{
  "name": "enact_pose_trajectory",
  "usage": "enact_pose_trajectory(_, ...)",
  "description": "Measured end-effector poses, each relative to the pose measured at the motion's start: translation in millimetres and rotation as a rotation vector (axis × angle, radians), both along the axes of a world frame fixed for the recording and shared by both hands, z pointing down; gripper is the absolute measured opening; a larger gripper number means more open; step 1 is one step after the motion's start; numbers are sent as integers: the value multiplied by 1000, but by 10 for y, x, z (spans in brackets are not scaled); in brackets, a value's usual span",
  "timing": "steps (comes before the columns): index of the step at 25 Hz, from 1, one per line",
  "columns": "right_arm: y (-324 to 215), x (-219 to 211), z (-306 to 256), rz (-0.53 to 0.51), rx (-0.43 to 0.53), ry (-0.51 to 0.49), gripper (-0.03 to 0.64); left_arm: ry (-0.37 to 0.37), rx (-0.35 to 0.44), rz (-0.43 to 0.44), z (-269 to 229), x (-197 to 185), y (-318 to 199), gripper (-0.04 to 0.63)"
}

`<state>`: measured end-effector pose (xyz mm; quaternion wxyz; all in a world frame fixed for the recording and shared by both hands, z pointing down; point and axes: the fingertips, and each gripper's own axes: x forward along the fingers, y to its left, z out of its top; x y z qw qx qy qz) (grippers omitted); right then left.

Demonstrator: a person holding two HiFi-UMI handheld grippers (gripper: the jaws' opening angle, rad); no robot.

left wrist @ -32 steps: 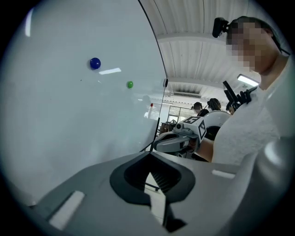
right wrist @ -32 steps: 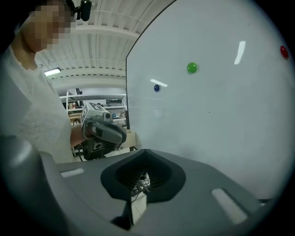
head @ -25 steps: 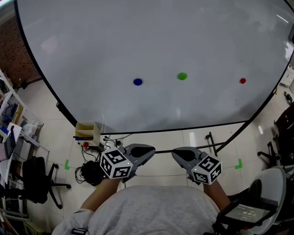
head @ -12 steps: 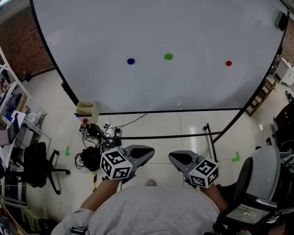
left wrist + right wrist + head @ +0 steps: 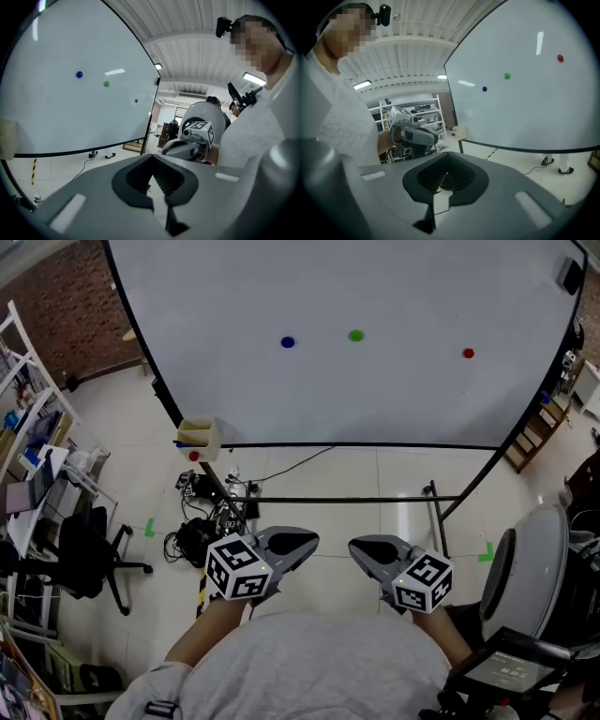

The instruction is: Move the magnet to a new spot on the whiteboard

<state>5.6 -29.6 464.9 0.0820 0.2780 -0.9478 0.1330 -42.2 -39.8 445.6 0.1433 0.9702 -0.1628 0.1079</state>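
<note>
The whiteboard (image 5: 394, 399) stands well ahead of me on its floor stand. Three small round magnets stick to it in a row: blue (image 5: 287, 342), green (image 5: 355, 336) and red (image 5: 468, 353). The left gripper view shows them too, blue (image 5: 79, 74), green (image 5: 106, 84), red (image 5: 136, 100), and so does the right gripper view: blue (image 5: 484, 88), green (image 5: 507, 75), red (image 5: 560, 58). My left gripper (image 5: 298, 542) and right gripper (image 5: 363, 547) hang side by side close to my chest, far from the board. Both are shut with nothing in them.
The stand's black bars (image 5: 347, 500) run across the tiled floor below the board. A pale box (image 5: 200, 435) sits at the board's lower left corner, above tangled cables (image 5: 202, 526). An office chair (image 5: 89, 554) and shelves are on the left, a white round seat (image 5: 525, 568) on the right.
The whiteboard has drawn away and looks smaller and higher in the head view, with more floor showing below it. Both grippers stay shut and side by side in front of me.
</note>
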Motion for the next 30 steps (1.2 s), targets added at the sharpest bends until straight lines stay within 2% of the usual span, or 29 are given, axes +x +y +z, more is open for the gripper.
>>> enact_pose_trajectory(6,13,-152,-281,32,69,-26,3,14,40,32,-150,-135,66,-15)
enact_pose_trajectory(10,-7,-165,-359,49,69,-49,3,13,28,46,-118,-190,89,-15)
enact_pose_trajectory(30,-252,-201,-328,71,60,-27,3,10,3,76,-71,-236,-126,-15)
